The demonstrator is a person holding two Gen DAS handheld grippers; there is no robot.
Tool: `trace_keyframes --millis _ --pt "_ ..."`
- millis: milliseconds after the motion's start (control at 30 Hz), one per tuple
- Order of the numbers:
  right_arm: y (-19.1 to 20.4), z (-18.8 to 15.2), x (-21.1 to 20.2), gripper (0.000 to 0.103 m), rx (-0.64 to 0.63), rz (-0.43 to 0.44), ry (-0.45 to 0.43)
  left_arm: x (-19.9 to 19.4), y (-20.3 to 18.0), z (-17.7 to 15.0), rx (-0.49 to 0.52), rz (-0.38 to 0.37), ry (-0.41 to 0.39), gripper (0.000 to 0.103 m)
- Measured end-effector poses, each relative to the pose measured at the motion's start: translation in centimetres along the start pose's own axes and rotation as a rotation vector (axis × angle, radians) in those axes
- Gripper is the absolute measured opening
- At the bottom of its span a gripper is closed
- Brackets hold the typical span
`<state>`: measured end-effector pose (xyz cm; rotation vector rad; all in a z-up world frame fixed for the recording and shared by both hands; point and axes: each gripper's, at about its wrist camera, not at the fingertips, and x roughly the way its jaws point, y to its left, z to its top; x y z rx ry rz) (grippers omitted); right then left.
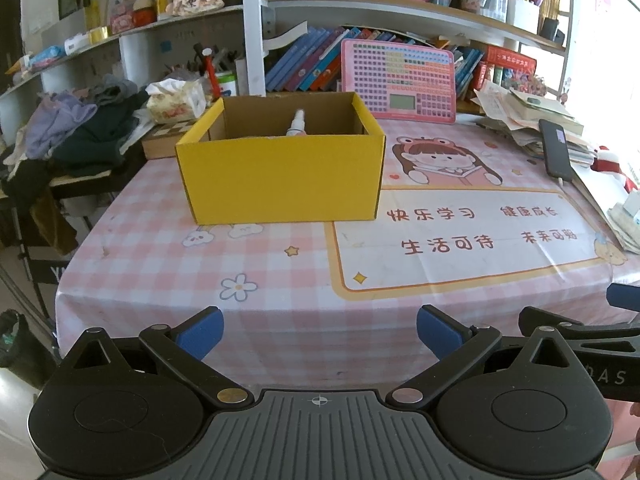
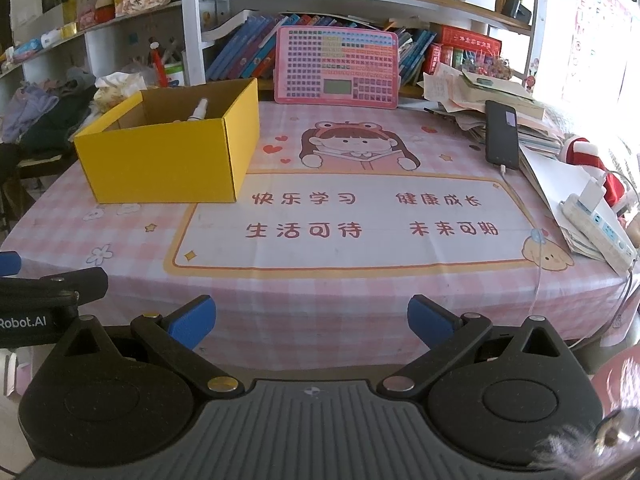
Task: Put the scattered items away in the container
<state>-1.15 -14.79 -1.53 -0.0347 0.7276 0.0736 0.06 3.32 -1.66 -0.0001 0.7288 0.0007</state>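
You are facing a table (image 2: pixel 120 236) that is wearing a pink checked cloth (image 1: pixel 160 264) with a cartoon girl and a cream panel of red characters; behind it, shelves (image 1: pixel 360 4) are holding books, pen pots and trinkets, and a pile of clothes (image 1: pixel 72 128) is lying off the table's left side. A yellow box (image 1: pixel 280 176) is sitting on the cloth at the far left, open at the top, with a pink keyboard toy (image 2: pixel 336 66) leaning against the books to its right. A dark phone (image 2: pixel 502 136) is resting on a heap of papers at the right edge. Inside the box a small white spray bottle (image 1: pixel 298 122) is leaning, its long axis tilted, nozzle pointing up and toward the back wall. Your left gripper (image 1: pixel 320 330) and right gripper (image 2: pixel 312 320) are hovering over the near edge, both with fingers spread wide and holding nothing.
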Motion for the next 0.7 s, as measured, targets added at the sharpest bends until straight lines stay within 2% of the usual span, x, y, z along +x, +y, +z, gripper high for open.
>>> trace_keyframes --millis 700 --pt "0.6 0.4 0.6 0.103 -0.002 -0.006 0.009 1.1 0.6 0.1 -0.011 -0.006 0.035 0.103"
